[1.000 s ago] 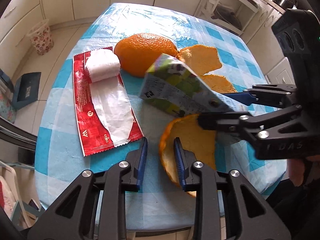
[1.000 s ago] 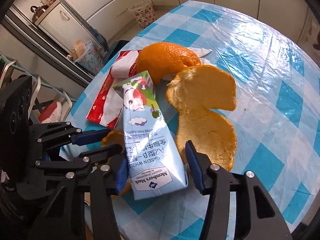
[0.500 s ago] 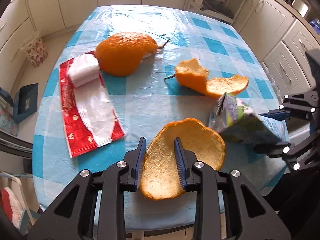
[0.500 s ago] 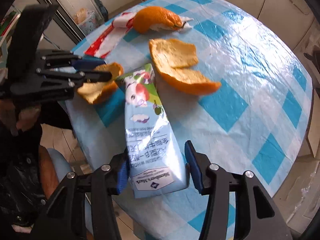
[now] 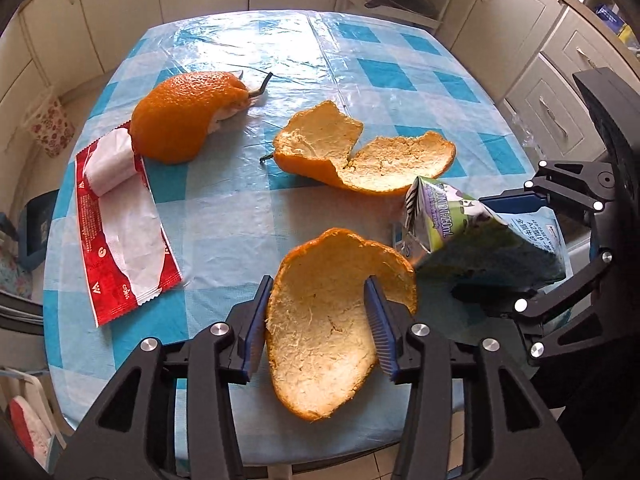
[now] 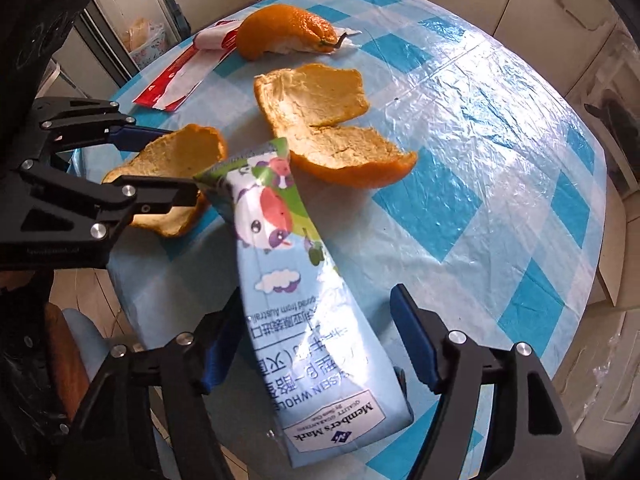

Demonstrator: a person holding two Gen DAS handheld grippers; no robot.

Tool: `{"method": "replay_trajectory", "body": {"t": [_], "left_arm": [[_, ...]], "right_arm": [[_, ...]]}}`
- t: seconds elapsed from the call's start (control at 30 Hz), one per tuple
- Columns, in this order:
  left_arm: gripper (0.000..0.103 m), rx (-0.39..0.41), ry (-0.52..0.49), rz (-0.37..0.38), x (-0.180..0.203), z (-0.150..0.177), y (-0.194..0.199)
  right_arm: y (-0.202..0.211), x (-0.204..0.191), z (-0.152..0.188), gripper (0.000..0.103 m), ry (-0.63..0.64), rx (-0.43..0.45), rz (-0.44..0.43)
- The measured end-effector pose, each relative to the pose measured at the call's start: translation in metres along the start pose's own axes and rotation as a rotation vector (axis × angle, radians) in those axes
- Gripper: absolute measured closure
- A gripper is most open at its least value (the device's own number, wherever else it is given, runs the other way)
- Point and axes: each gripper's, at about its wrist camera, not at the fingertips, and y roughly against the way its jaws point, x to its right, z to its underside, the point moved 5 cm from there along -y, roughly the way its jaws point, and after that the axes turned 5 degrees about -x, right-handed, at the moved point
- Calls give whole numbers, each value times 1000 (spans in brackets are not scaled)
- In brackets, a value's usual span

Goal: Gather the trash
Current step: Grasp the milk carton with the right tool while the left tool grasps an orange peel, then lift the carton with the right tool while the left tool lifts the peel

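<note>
Orange peel [image 5: 332,320] and milk carton [image 6: 316,312] overhung the table's near edge [image 5: 224,440], loose between both grippers' just-widened jaws.

left gripper [image 5: 316,320]: black frame | blue ribbed fingers [image 5: 380,328] | silver screws

Both wrist cameras look steeply down, close over the checked tablecloth [image 5: 248,216] at the table's near edge. Each sees the other gripper, the cupped orange peel [image 5: 332,320] and the milk carton [image 6: 304,300].
</note>
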Motion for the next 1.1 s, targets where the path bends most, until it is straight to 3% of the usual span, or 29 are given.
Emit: {"method": "replay_trajectory", "body": {"t": [0.07,0.17,0.4,0.57,0.73,0.77,0.8,0.87,1.03,1.1], "left_arm": [[60,-3,-4,5,1,1,0],[60,-8,-19,19,5,3,1],[59,3,-32,11,10,3,4],[56,9,-26,-4,11,-1,2],[55,13,-27,-27,11,-1,-1],[57,15,-32,-31,12,-1,-1],[61,20,-39,-34,13,-1,0],[85,24,-49,-36,15,-1,1],[86,14,-15,-5,7,-1,3],[81,9,-7,6,5,-1,2]], "right_arm": [[4,3,0,49,-17,2,-16],[9,13,4,61,-52,5,-13],[16,50,18,60,-160,6,-3],[13,41,19,47,-144,7,4],[11,40,12,50,-160,20,-10],[11,40,13,61,-164,17,-11],[12,42,10,65,-167,18,-4],[13,46,9,64,-180,17,-13],[17,61,16,64,-224,11,1],[16,62,17,64,-229,11,1]]}}
